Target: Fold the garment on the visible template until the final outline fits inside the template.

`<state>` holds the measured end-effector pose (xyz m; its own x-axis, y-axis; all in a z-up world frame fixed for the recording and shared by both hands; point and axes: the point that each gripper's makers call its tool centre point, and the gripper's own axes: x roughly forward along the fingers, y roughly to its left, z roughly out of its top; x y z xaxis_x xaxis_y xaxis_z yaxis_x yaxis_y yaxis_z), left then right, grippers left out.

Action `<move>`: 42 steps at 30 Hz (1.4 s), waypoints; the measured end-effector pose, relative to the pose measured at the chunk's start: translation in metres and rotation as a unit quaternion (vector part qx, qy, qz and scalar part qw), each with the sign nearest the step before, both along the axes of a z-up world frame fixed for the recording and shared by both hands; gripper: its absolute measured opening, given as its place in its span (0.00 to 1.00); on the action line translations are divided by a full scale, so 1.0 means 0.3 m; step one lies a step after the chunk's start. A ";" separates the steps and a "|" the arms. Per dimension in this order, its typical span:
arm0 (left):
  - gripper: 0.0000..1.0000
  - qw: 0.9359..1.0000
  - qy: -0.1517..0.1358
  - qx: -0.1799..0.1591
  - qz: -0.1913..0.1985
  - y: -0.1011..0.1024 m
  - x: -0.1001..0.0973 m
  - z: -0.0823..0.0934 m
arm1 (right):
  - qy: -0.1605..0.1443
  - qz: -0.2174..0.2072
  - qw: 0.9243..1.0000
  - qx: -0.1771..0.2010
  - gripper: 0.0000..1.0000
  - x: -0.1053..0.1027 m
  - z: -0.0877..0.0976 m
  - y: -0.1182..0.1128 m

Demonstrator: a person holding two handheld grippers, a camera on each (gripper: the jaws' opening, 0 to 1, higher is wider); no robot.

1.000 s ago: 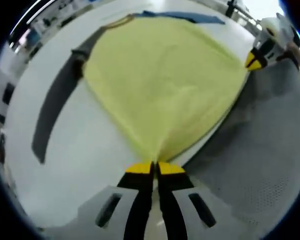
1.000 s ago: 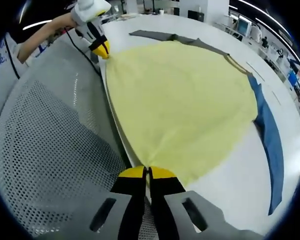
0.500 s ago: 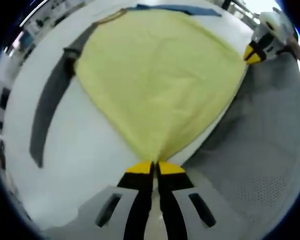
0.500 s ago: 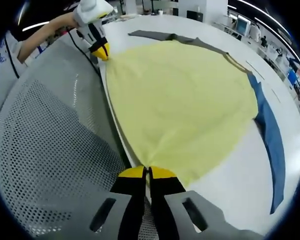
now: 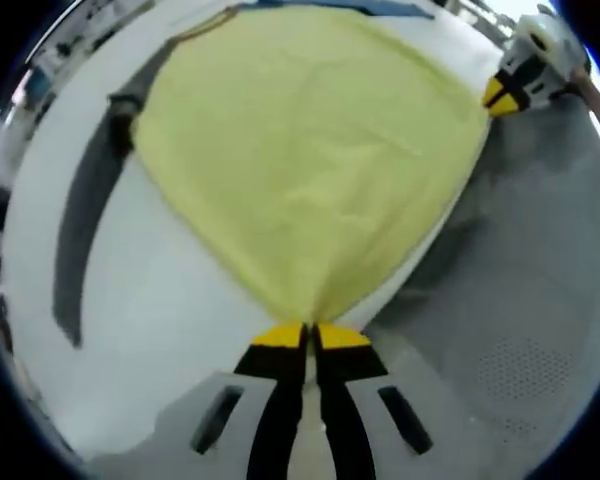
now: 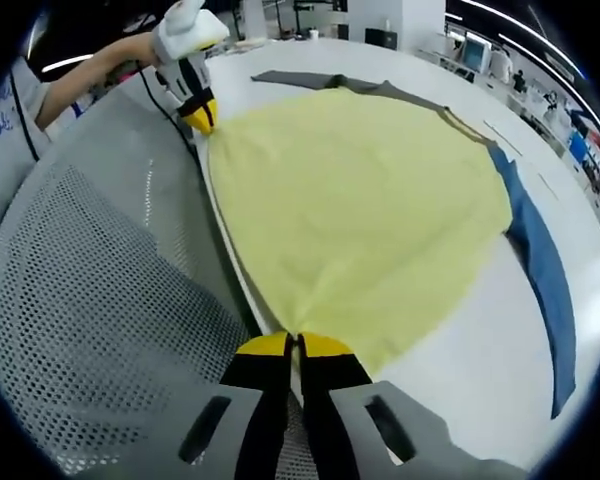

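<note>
A yellow garment [image 5: 310,150] [image 6: 360,210] lies spread flat on a white table [image 5: 150,330] [image 6: 480,370]. My left gripper [image 5: 309,336] is shut on one near corner of it at the table's edge; it also appears far left in the right gripper view [image 6: 200,115]. My right gripper [image 6: 296,345] is shut on the other near corner; it appears at the top right of the left gripper view [image 5: 502,95]. A grey sleeve [image 5: 85,210] [image 6: 310,78] sticks out on one side and a blue sleeve [image 6: 540,270] [image 5: 380,8] on the other. No template outline can be made out.
A grey perforated chair back [image 6: 90,300] [image 5: 520,300] stands close against the table's near edge. A person's arm [image 6: 90,60] holds the left gripper. Desks and monitors [image 6: 480,45] stand beyond the table's far side.
Both grippers have stayed shut on their corners. The views have shifted slightly, and the garment looks drawn a little tauter and nearer.
</note>
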<state>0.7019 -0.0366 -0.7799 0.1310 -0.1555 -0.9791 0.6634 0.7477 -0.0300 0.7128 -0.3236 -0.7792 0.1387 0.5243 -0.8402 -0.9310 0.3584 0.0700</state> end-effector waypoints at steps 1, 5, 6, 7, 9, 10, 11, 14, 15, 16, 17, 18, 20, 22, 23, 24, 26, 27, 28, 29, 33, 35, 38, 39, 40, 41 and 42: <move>0.01 1.000 0.003 -0.001 -0.004 -0.002 -0.002 0.000 | 0.000 0.000 1.000 0.001 0.04 -0.001 -0.002 -0.001; 0.04 1.000 0.020 -0.002 -0.015 -0.010 -0.014 -0.009 | 0.003 -0.002 1.000 0.009 0.04 -0.006 -0.002 -0.002; 0.05 1.000 0.023 -0.005 -0.015 -0.016 -0.013 -0.009 | 0.005 -0.003 1.000 0.011 0.05 -0.006 -0.002 -0.003; 0.06 0.999 0.027 -0.005 -0.017 -0.018 -0.015 -0.009 | 0.006 -0.005 1.000 0.014 0.06 -0.006 -0.003 -0.005; 0.07 0.999 0.030 -0.004 -0.021 -0.018 -0.016 -0.009 | 0.004 -0.009 1.000 0.019 0.10 -0.003 -0.003 -0.008; 0.09 0.999 0.032 -0.005 -0.022 -0.019 -0.020 -0.008 | 0.003 -0.010 1.000 0.022 0.11 -0.002 -0.001 -0.009; 0.10 0.999 0.033 -0.007 -0.021 -0.021 -0.023 -0.005 | 0.004 -0.013 1.000 0.025 0.13 -0.004 0.004 -0.012; 0.16 0.999 0.031 -0.012 -0.023 -0.021 -0.032 0.004 | 0.003 -0.024 0.999 0.049 0.18 -0.001 0.033 -0.009; 0.17 0.999 0.028 -0.011 -0.023 -0.021 -0.032 0.007 | -0.002 -0.028 0.998 0.059 0.20 0.006 0.049 -0.010; 0.19 1.000 0.011 -0.007 -0.025 -0.014 -0.023 0.014 | -0.004 -0.032 0.997 0.064 0.22 0.010 0.058 -0.012; 0.21 1.000 0.003 -0.004 -0.025 -0.010 -0.019 0.017 | -0.006 -0.036 0.997 0.069 0.23 0.015 0.070 -0.017; 0.23 1.000 0.002 -0.004 -0.019 -0.006 -0.023 0.023 | -0.011 -0.042 0.996 0.074 0.23 0.024 0.079 -0.021; 0.26 1.000 -0.002 -0.010 -0.010 -0.006 -0.025 0.037 | -0.033 -0.052 0.995 0.080 0.27 0.053 0.102 -0.035; 0.29 1.000 -0.015 -0.011 -0.008 -0.002 -0.029 0.068 | -0.043 -0.058 0.994 0.080 0.30 0.068 0.121 -0.050; 0.30 1.000 -0.024 -0.012 -0.008 -0.003 -0.031 0.087 | -0.051 -0.062 0.993 0.084 0.30 0.081 0.137 -0.058; 0.31 0.999 -0.029 -0.015 -0.008 -0.007 -0.033 0.099 | -0.056 -0.066 0.993 0.086 0.29 0.090 0.144 -0.064; 0.32 0.999 -0.039 -0.033 -0.010 -0.028 -0.037 0.119 | -0.053 -0.069 0.993 0.083 0.23 0.094 0.142 -0.075; 0.31 0.998 -0.041 -0.035 -0.009 -0.031 -0.038 0.123 | -0.049 -0.067 0.993 0.078 0.21 0.090 0.133 -0.079; 0.28 0.998 -0.044 -0.036 -0.006 -0.031 -0.036 0.128 | -0.048 -0.065 0.994 0.076 0.21 0.086 0.127 -0.081; 0.27 0.998 -0.049 -0.036 0.000 -0.028 -0.032 0.132 | -0.048 -0.065 0.994 0.075 0.22 0.084 0.125 -0.081; 0.30 0.997 -0.062 -0.043 0.006 -0.027 -0.022 0.143 | -0.042 -0.068 0.993 0.091 0.26 0.075 0.118 -0.071; 0.30 0.995 -0.069 -0.069 0.022 -0.049 -0.014 0.151 | -0.043 -0.077 0.991 0.101 0.28 0.088 0.119 -0.075; 0.34 0.986 -0.076 -0.136 0.052 -0.107 -0.004 0.173 | -0.050 -0.092 0.989 0.104 0.30 0.125 0.133 -0.099; 0.36 0.982 -0.082 -0.161 0.059 -0.130 0.003 0.187 | -0.052 -0.095 0.989 0.104 0.30 0.135 0.139 -0.106; 0.37 0.979 -0.090 -0.169 0.062 -0.138 0.010 0.194 | -0.056 -0.098 0.988 0.104 0.31 0.146 0.146 -0.112; 0.38 0.980 -0.092 -0.168 0.061 -0.138 0.009 0.198 | -0.064 -0.104 0.987 0.108 0.31 0.162 0.160 -0.118; 0.39 0.979 -0.092 -0.170 0.061 -0.141 0.009 0.199 | -0.067 -0.107 0.986 0.112 0.32 0.170 0.170 -0.120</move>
